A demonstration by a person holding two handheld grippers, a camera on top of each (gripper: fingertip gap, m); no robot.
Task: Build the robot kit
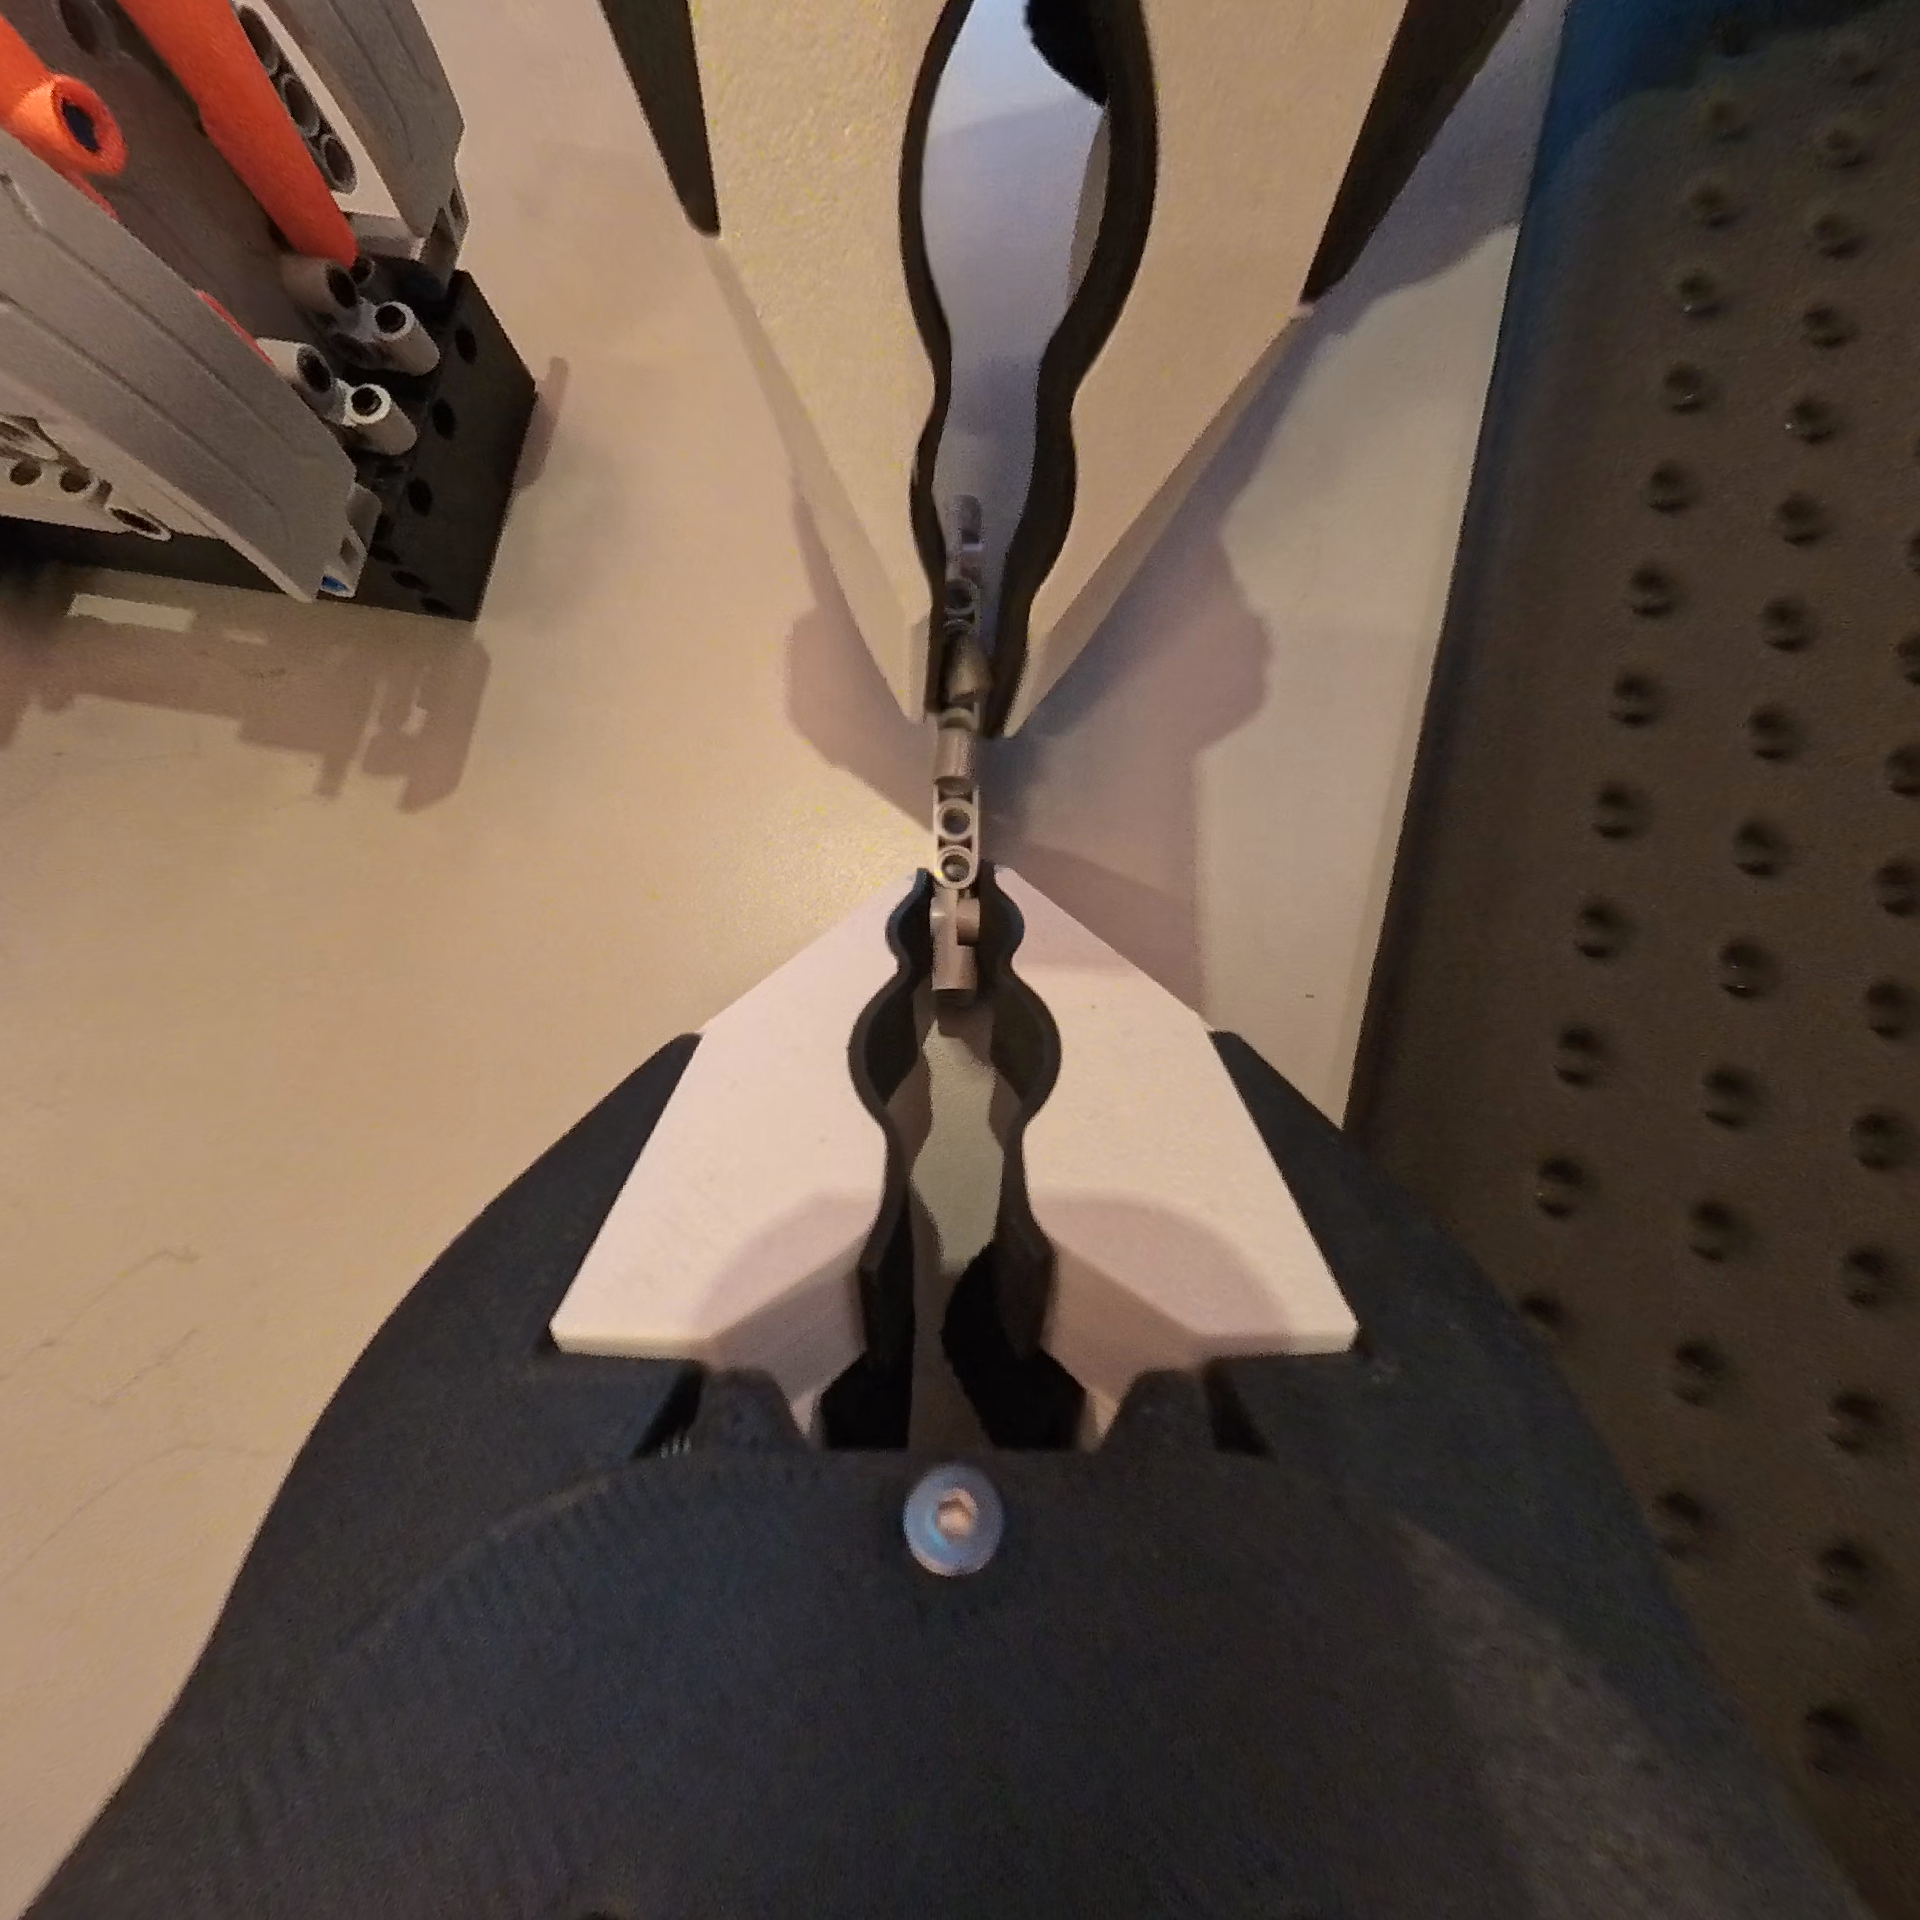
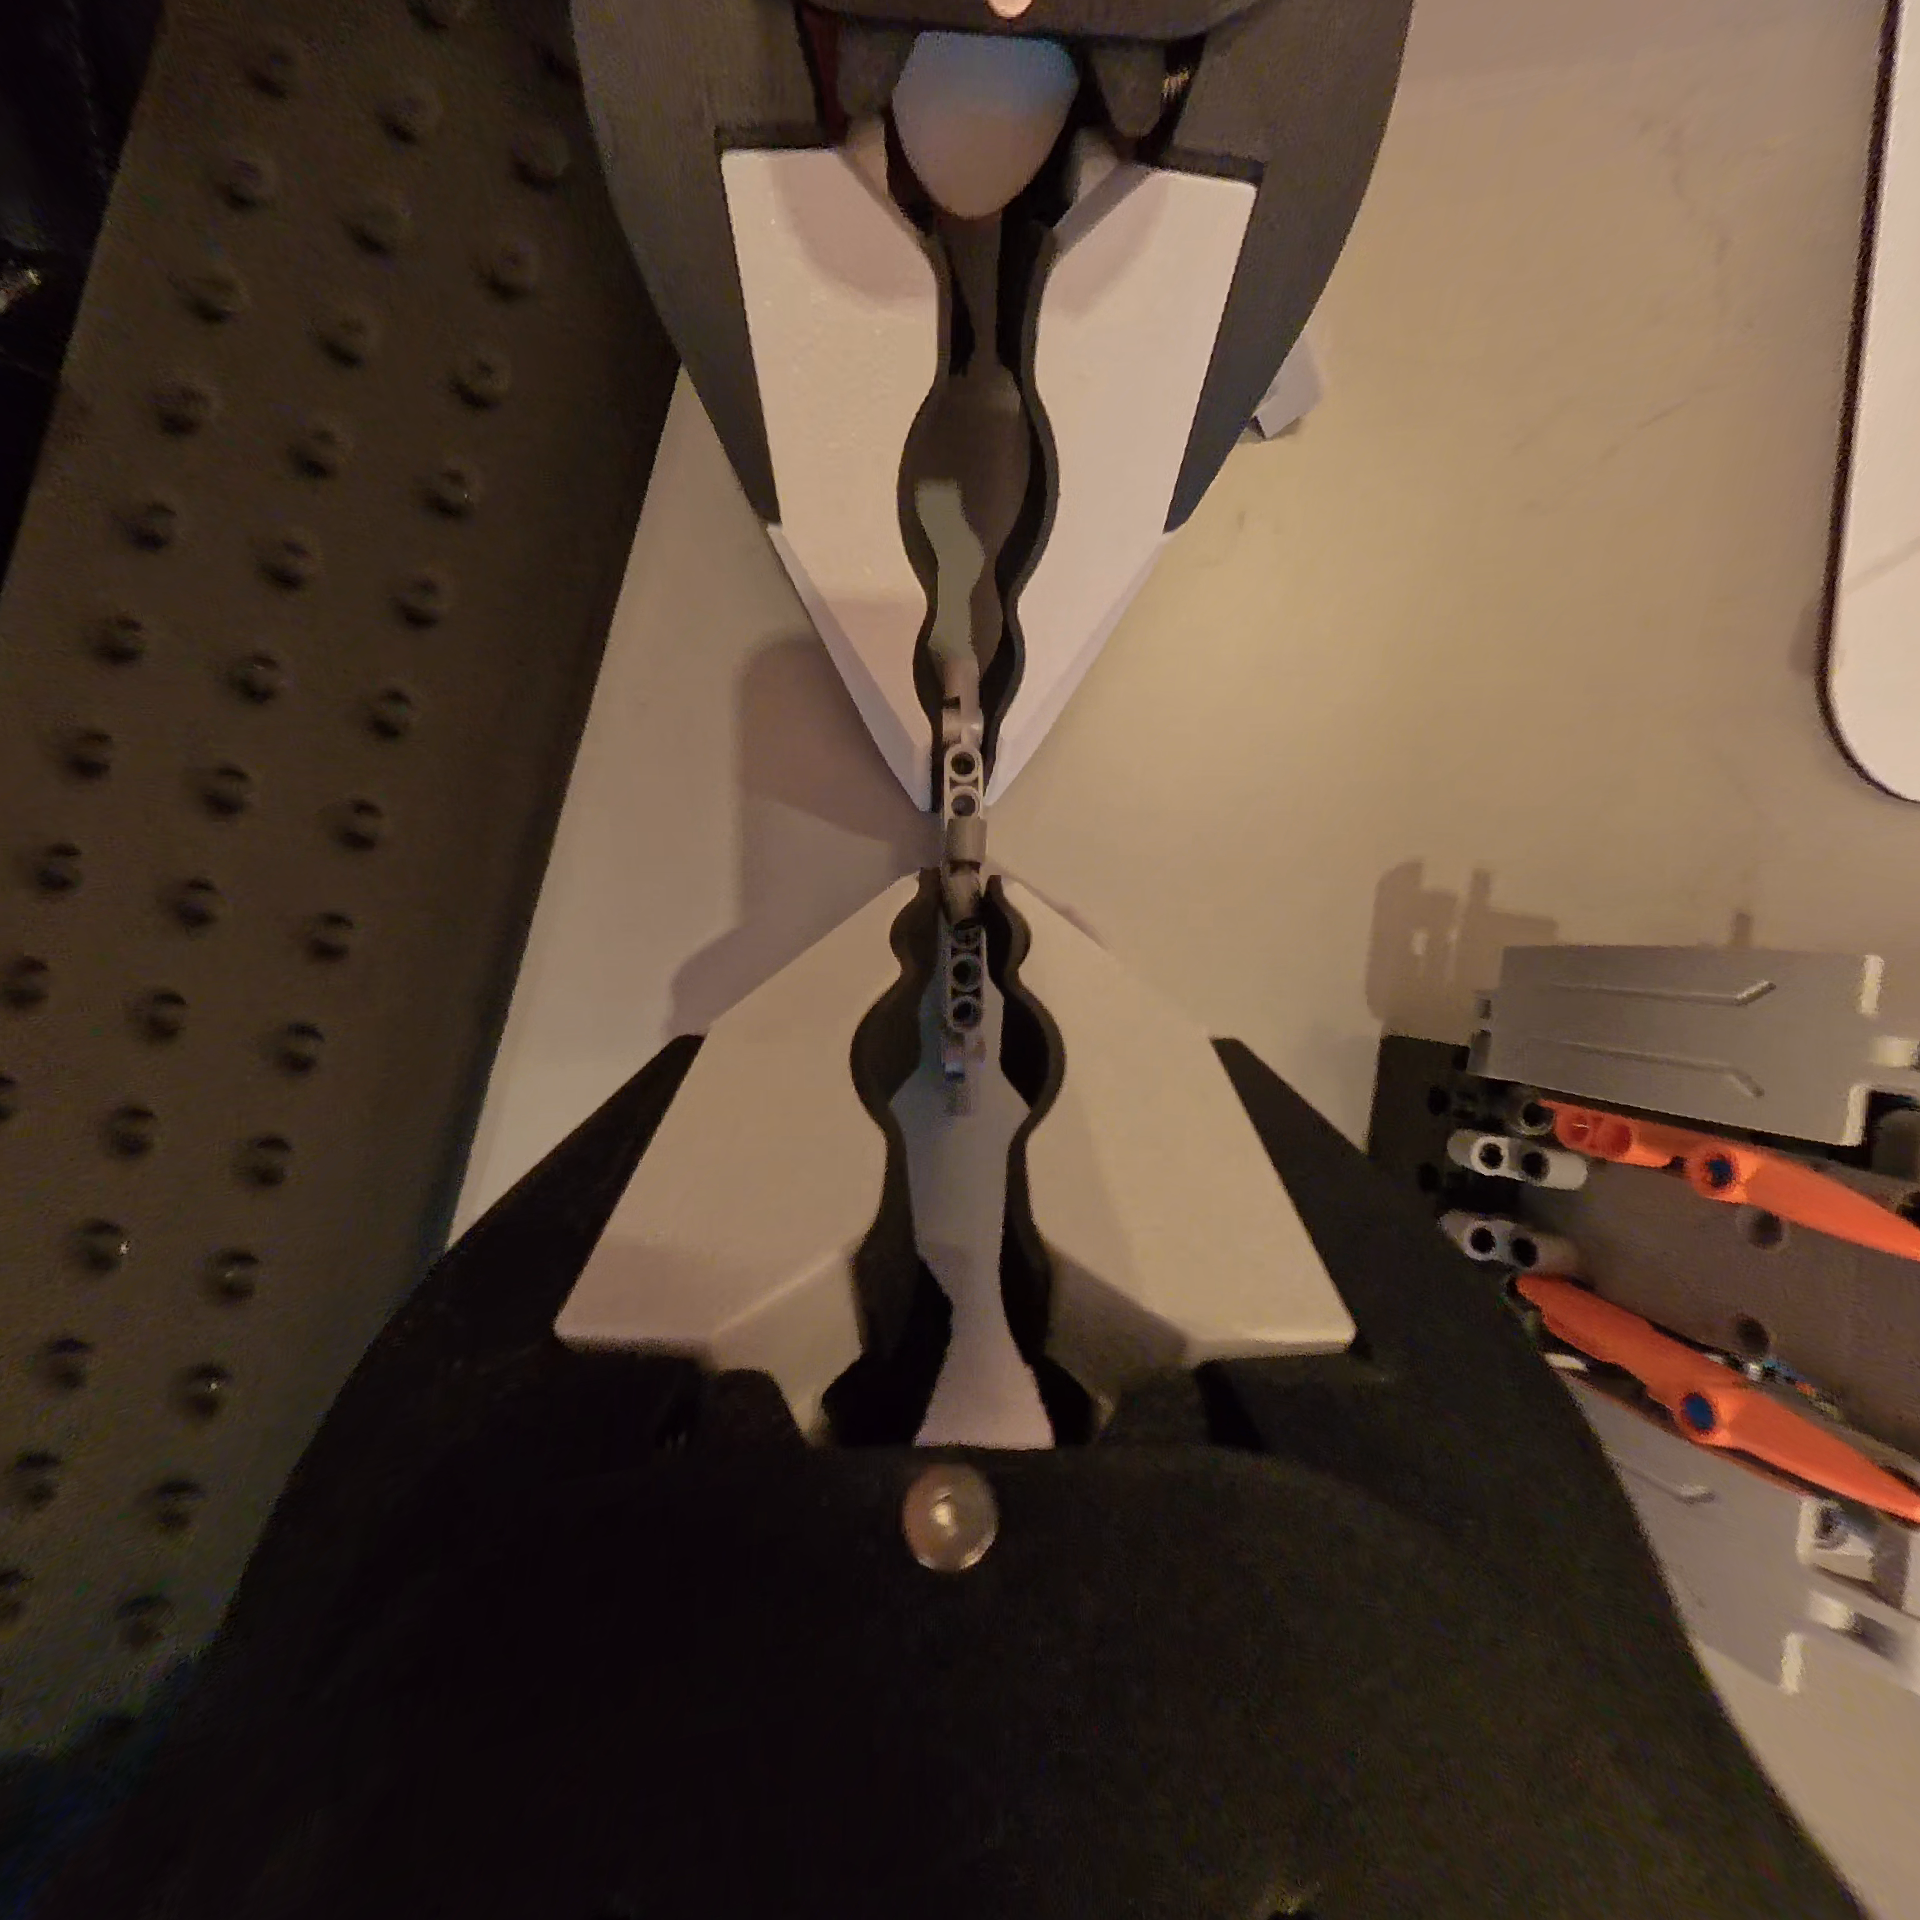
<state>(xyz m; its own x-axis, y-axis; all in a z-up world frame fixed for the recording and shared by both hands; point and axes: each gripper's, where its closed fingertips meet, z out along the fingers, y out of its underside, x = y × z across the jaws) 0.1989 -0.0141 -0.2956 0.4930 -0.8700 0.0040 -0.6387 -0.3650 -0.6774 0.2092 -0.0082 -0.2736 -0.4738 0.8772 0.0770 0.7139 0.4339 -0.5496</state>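
A: We hold a thin grey chain of small beams point(image 1: 954, 831) tip to tip above the pale table point(image 1: 312, 935).
B: Our left gripper point(image 1: 954, 914) pinches one end, our right gripper point(image 2: 961, 914) the other, both nearly closed.
A: The grey and orange model point(image 2: 1683, 1247) sits near. We must pull gently.

Small grey holed link assembly point(image 1: 954, 831), held between tools
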